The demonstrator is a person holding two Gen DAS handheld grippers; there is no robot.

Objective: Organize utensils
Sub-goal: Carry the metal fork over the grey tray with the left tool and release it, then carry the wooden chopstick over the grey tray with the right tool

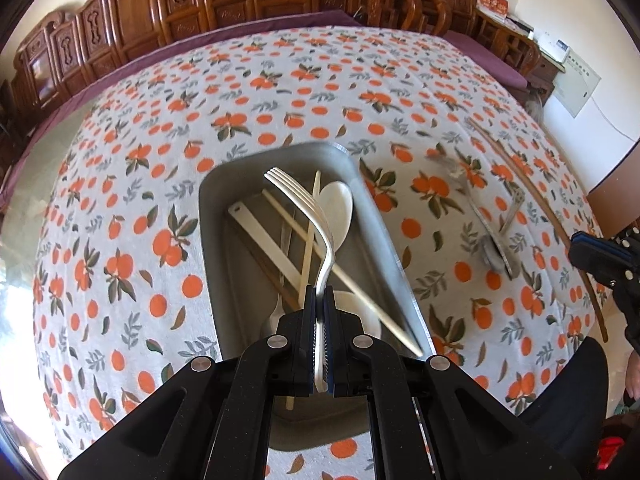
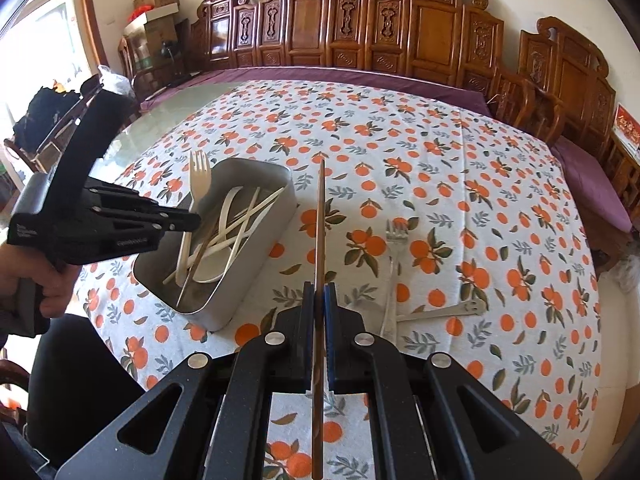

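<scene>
My left gripper (image 1: 320, 294) is shut on a white plastic fork (image 1: 304, 204), held tines forward over the metal tray (image 1: 384, 236); the fork (image 2: 199, 176) and left gripper (image 2: 188, 220) also show in the right wrist view. The tray (image 2: 276, 220) holds white spoons, chopsticks and other white utensils (image 2: 236, 220). My right gripper (image 2: 320, 292) is shut on a brown chopstick (image 2: 319, 216), pointing forward above the cloth, right of the tray. A metal fork (image 2: 394, 256) and a metal spoon (image 2: 444, 312) lie on the cloth.
The table wears an orange-fruit patterned cloth (image 2: 440, 160). Carved wooden chairs (image 2: 320, 20) line the far side. In the left wrist view the metal fork (image 1: 480, 216) and brown chopstick (image 1: 532, 196) show right of the tray, with the right gripper (image 1: 608, 252) at the edge.
</scene>
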